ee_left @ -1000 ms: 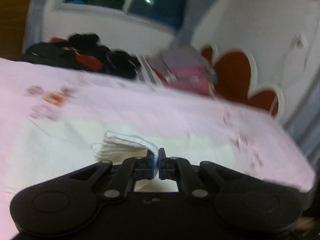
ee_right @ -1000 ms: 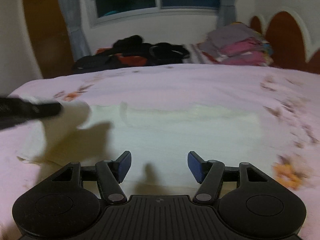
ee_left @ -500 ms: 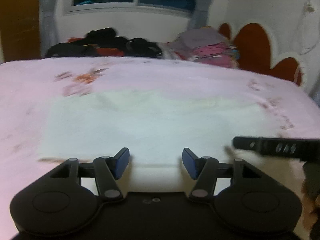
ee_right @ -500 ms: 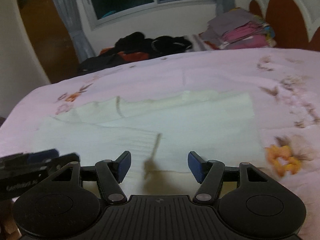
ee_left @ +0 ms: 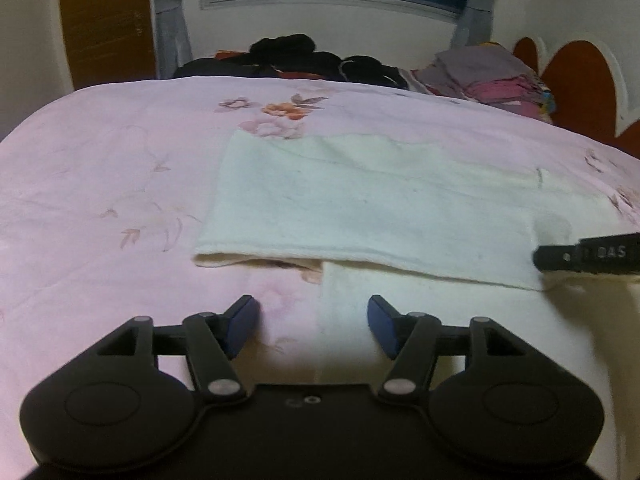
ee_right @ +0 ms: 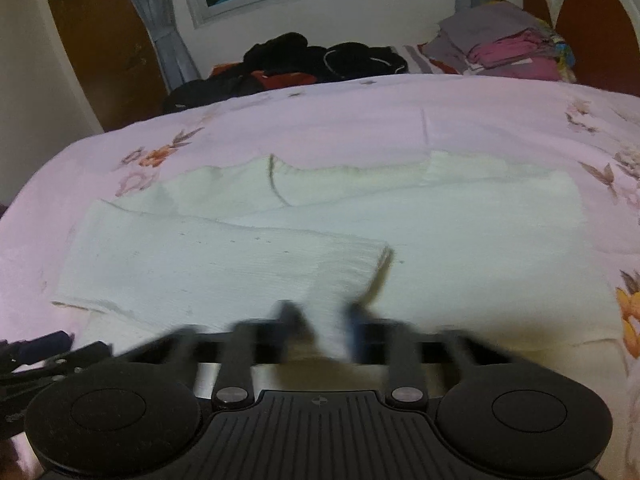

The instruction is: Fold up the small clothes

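A cream white knitted garment (ee_left: 360,208) lies flat on the pink flowered bedspread (ee_left: 100,168), one sleeve (ee_right: 224,264) folded across its body. My left gripper (ee_left: 312,324) is open and empty, low over the garment's near left edge. My right gripper (ee_right: 320,328) is blurred, its jaws partly closed around the garment's near hem (ee_right: 324,332). Its finger (ee_left: 584,258) shows at the right edge of the left wrist view. The left gripper's tip (ee_right: 40,348) shows at the lower left of the right wrist view.
A heap of dark clothes (ee_right: 304,60) lies at the bed's far edge. A stack of folded grey and pink clothes (ee_right: 504,44) sits at the far right by the red headboard (ee_right: 596,32). A window and curtain are behind.
My left gripper let go of the sleeve, opened and drew back to the left. The sleeve now lies folded across the body. My right gripper's jaws have narrowed onto the near hem.
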A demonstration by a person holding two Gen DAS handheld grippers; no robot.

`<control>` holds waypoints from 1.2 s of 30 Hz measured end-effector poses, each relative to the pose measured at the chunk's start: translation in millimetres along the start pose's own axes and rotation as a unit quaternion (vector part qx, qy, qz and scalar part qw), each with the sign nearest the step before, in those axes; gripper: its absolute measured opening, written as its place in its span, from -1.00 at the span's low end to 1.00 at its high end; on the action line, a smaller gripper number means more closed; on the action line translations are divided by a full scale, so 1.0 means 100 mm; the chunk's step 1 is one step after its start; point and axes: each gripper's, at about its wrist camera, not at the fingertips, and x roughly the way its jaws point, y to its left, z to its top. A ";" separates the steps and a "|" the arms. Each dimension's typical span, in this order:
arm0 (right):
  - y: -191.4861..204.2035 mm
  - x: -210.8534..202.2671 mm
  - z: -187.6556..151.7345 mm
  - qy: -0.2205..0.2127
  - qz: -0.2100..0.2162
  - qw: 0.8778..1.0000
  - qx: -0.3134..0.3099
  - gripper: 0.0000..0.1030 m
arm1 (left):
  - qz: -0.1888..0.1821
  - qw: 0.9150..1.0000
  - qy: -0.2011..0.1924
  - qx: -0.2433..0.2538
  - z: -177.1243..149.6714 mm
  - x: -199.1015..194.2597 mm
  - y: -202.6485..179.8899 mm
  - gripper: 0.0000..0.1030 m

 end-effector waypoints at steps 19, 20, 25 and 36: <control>-0.84 -0.48 0.27 -0.043 -0.083 0.996 -0.011 -0.84 | 0.012 0.999 -0.051 0.000 0.10 0.15 -0.02 -0.43; -0.89 -0.45 0.24 -0.038 -0.088 0.995 -0.009 -0.84 | 0.008 0.998 -0.054 0.008 0.10 0.15 -0.04 -0.61; -1.04 -0.34 0.12 -0.017 -0.106 0.994 -0.006 -0.84 | 0.014 0.998 -0.067 0.018 0.08 0.13 -0.08 -0.83; -1.15 -0.52 0.12 -0.050 -0.124 0.991 0.014 -0.14 | 0.033 0.997 -0.061 0.038 0.06 0.03 -0.07 -0.56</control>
